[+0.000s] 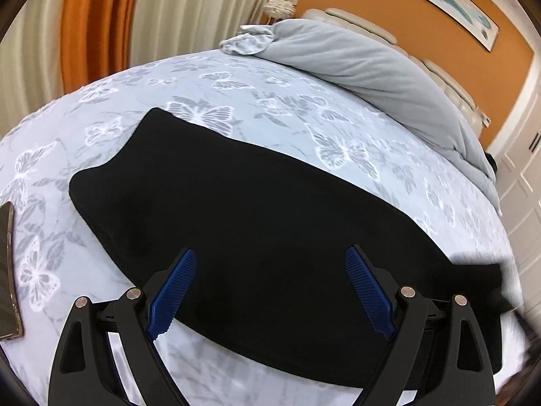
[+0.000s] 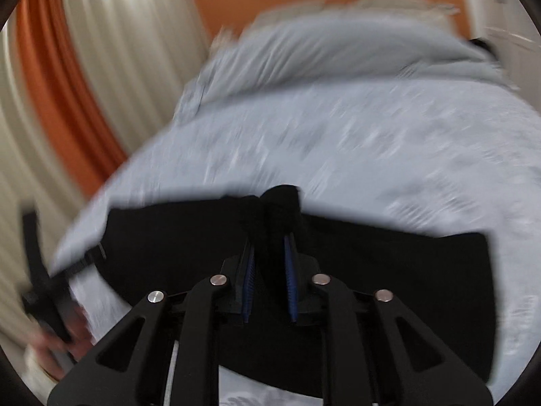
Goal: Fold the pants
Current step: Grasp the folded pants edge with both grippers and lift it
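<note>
- Dragging risk: right gripper (image 2: 270, 260) pinches only a small bunch of the pants (image 2: 372, 270). A bunch that thin could slip out mid-fold, dropping the cloth short of the far edge. Judgement, not observed.
- Right view is heavily blurred, so a quick swing seems likely; that could carry the layer askew and leave the fold crooked or creased.
- Left gripper (image 1: 270, 291) holds nothing. With no anchor on the cloth, a pull from the right side may slide the whole garment across the sheet (image 1: 287, 101) instead of folding it.
- Phone (image 1: 8, 270) lies on the sheet well left of the left fingers; sliding cloth could nudge it.
- Right fingers: narrow, nearly closed, black fabric bunched between the blue pads (image 2: 290, 284) and standing up past the tips.
- Left fingers: spread wide, blue pads (image 1: 174, 291) over the near part of the pants (image 1: 253, 203); contact cannot be told.
- Pants lie flat on the sheet, ahead of and under the left fingers, spreading to both sides of the right fingers.
</note>
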`<action>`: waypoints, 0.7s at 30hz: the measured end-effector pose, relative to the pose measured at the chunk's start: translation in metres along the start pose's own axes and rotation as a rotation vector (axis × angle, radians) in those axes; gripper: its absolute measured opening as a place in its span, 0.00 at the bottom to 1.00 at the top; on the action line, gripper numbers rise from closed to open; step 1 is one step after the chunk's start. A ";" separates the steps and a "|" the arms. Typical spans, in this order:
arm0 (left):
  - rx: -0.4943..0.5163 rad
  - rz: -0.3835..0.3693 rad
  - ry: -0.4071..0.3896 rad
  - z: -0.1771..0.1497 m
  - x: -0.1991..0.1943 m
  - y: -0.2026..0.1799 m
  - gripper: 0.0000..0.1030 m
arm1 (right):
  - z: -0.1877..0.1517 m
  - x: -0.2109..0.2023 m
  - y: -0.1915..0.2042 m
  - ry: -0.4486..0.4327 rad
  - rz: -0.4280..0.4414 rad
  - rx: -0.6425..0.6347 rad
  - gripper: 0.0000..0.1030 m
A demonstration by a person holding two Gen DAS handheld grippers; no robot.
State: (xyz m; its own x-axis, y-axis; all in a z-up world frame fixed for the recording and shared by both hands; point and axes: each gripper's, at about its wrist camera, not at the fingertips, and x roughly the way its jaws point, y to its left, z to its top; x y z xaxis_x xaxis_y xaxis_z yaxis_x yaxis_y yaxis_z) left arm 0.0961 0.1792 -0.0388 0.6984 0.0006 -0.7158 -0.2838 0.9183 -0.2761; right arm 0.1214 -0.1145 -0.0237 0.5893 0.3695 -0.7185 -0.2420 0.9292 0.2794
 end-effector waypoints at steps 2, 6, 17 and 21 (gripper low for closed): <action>-0.012 -0.002 0.021 0.004 0.004 0.006 0.85 | -0.012 0.019 0.006 0.080 -0.004 -0.002 0.39; -0.047 -0.010 0.011 0.013 0.000 0.021 0.85 | -0.006 -0.042 -0.003 -0.071 -0.021 0.027 0.70; -0.649 0.000 -0.006 0.024 -0.002 0.163 0.87 | -0.076 -0.058 -0.196 0.011 -0.093 0.585 0.95; -0.645 0.007 0.042 0.020 0.011 0.162 0.87 | -0.073 -0.044 -0.180 -0.003 -0.150 0.449 0.96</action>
State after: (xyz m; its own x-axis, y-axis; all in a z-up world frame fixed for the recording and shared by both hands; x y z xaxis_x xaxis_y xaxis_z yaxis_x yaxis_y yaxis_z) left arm 0.0711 0.3356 -0.0779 0.6726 -0.0216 -0.7396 -0.6353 0.4957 -0.5922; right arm 0.0823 -0.2985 -0.0890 0.5948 0.2305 -0.7701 0.2024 0.8842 0.4209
